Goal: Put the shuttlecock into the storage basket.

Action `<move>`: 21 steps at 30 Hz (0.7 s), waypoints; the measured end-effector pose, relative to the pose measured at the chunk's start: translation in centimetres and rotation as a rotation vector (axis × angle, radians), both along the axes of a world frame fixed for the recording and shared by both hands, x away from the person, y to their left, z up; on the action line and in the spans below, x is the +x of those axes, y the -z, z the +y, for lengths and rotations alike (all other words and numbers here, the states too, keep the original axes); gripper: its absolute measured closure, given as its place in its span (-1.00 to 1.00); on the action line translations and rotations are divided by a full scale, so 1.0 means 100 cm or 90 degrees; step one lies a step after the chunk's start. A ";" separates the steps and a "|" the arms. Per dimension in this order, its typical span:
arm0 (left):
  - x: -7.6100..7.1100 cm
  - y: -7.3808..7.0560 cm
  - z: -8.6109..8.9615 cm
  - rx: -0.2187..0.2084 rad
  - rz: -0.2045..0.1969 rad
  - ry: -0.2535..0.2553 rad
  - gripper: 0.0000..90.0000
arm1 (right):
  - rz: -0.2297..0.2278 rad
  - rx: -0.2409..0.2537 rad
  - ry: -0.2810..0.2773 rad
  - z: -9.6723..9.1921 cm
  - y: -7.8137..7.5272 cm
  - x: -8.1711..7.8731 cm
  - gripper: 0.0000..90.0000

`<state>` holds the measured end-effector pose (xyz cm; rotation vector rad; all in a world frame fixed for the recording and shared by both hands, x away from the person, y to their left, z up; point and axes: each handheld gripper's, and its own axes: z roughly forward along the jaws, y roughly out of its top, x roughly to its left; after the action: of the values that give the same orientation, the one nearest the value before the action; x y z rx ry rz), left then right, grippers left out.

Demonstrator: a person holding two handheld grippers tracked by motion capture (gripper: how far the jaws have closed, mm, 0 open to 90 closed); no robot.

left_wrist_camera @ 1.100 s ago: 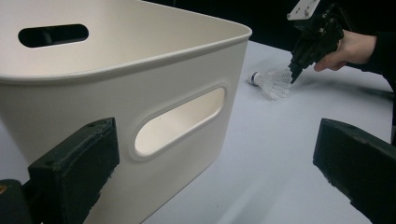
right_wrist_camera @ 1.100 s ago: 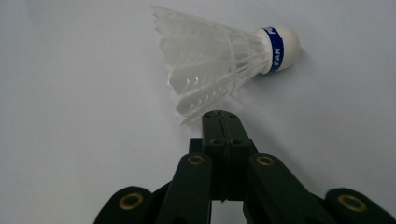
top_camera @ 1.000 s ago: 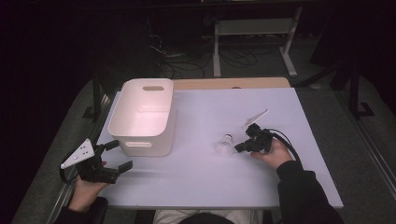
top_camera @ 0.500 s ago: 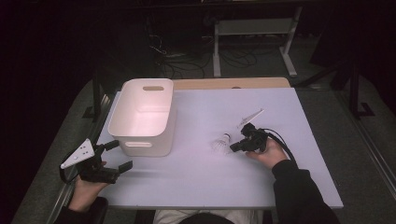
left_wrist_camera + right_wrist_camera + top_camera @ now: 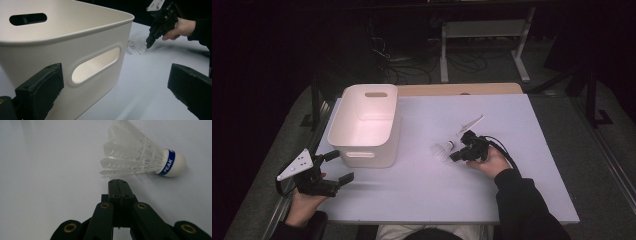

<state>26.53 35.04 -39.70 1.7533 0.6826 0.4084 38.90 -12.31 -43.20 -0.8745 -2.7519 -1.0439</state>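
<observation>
Right gripper (image 5: 117, 181) nosing up to the shuttlecock (image 5: 142, 160), jaws pressed together and empty.

I read this as the approach before a pick: the shuttlecock lies on its side on the table (image 5: 412, 200), just ahead of my closed tips, well right of the bin (image 5: 367, 125). My next move, I judge, is to spread the jaws and settle them around the feathers or cork before squeezing. The right hand (image 5: 489, 162) lies low, pointing the gripper left along the table. My left gripper (image 5: 319, 175) rests near the bin's near wall, jaws spread wide, holding nothing.
</observation>
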 end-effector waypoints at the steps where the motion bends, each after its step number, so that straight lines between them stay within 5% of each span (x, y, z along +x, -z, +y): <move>1: 0.000 0.000 0.000 0.000 0.000 0.000 -1.00 | 0.000 0.000 -0.001 0.002 0.000 0.000 0.98; 21: 0.000 0.000 0.000 -0.002 -0.001 0.002 -1.00 | -0.010 0.010 -0.001 0.023 -0.003 0.018 0.98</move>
<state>26.51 35.05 -39.69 1.7513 0.6795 0.4059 40.70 -9.96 -42.87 -0.8662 -2.7529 -1.0743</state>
